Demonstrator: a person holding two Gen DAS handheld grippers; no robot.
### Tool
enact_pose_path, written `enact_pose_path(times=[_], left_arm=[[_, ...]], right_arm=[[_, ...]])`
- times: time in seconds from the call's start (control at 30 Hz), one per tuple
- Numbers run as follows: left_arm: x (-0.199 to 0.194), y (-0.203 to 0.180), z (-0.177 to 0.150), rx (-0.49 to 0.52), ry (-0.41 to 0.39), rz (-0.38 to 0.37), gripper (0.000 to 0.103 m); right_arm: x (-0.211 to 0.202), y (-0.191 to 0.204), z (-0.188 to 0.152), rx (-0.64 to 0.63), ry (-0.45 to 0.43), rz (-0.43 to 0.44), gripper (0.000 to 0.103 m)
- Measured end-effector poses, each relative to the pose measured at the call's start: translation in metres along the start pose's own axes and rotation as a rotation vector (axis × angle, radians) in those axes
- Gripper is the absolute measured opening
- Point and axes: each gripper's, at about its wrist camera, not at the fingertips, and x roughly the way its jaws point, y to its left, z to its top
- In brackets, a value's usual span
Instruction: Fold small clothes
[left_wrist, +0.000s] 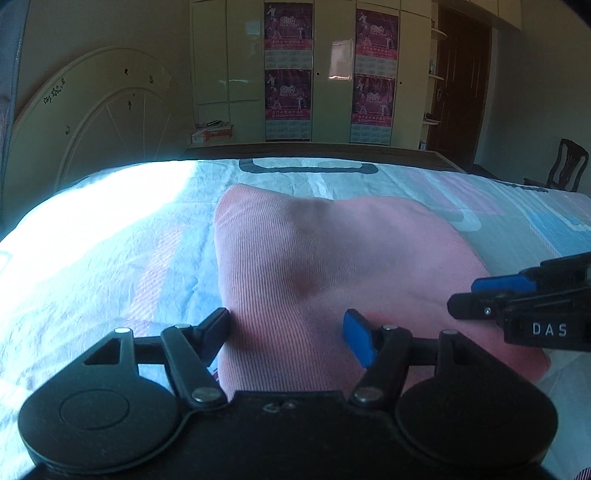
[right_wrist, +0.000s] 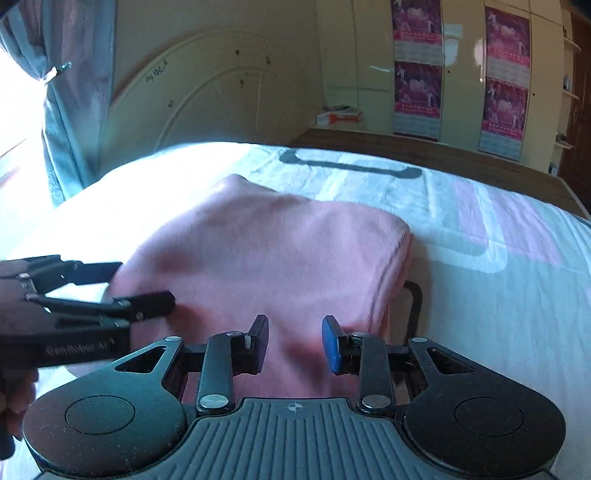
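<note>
Folded pink garment (left_wrist: 332, 258) laid mid-frame on patterned bedsheet (left_wrist: 110, 240), left gripper (left_wrist: 288, 332) released above its near edge, right gripper (right_wrist: 293, 341) parted, nothing grasped, postered wardrobe (left_wrist: 332, 74) behind.

The bed (left_wrist: 122, 236) carries everything here. It is covered with a pale sheet (right_wrist: 498, 295) printed in light blue, white and pink blocks with dark grey outlined shapes, one of them near the far edge. Strong daylight washes out the sheet toward the bed's left side, by the cream headboard (right_wrist: 207, 107) with its arched moulding. A dark wooden frame edge (right_wrist: 424, 151) runs along the far side. Directly on the sheet, near the middle and reaching toward the near edge, lies a folded pink ribbed garment (left_wrist: 314, 266), its layered edges showing on its right side in the right wrist view.
</note>
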Motion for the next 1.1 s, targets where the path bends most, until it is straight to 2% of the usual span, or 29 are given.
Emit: enact_pose_path(times=[0.07,0.13,0.27,0.37,0.43,0.6,0.73,0.8,0.93,1.03,1.1], left_arm=[[0.002,-0.002,0.000,0.013,0.008,0.005,0.067],[0.004,-0.005,0.000,0.025,0.011,0.017,0.068],[0.001,-0.009,0.003,0.030,0.030,0.039,0.068],[-0.003,-0.006,0.013,0.016,0.025,0.042,0.067],[-0.004,-0.007,0.024,0.018,0.001,0.039,0.067],[0.023,-0.012,0.050,0.040,-0.004,0.039,0.067],[0.058,-0.010,0.058,0.038,0.047,0.041,0.068],[0.071,-0.009,0.056,0.043,0.070,0.054,0.068],[0.078,-0.006,0.050,0.049,0.071,0.062,0.076],[0.073,-0.005,0.050,0.035,0.074,0.066,0.077],[0.059,-0.003,0.051,0.016,0.061,0.053,0.075]], right_arm=[[0.006,-0.008,-0.011,-0.011,0.027,-0.045,0.028],[0.009,-0.016,-0.020,-0.017,0.031,-0.054,0.024],[0.012,-0.012,-0.018,-0.018,0.049,-0.069,0.023],[0.004,-0.017,-0.009,0.011,0.059,-0.028,0.024],[-0.007,-0.019,0.002,0.032,0.006,-0.018,0.024],[0.011,-0.027,0.037,0.054,-0.047,-0.086,0.024],[0.040,-0.038,0.056,0.098,-0.037,-0.120,0.024],[0.055,-0.040,0.058,0.089,-0.011,-0.136,0.024],[0.078,-0.043,0.047,0.028,0.040,-0.189,0.024],[0.076,-0.046,0.048,0.042,0.046,-0.191,0.024],[0.058,-0.045,0.048,0.059,0.018,-0.171,0.024]])
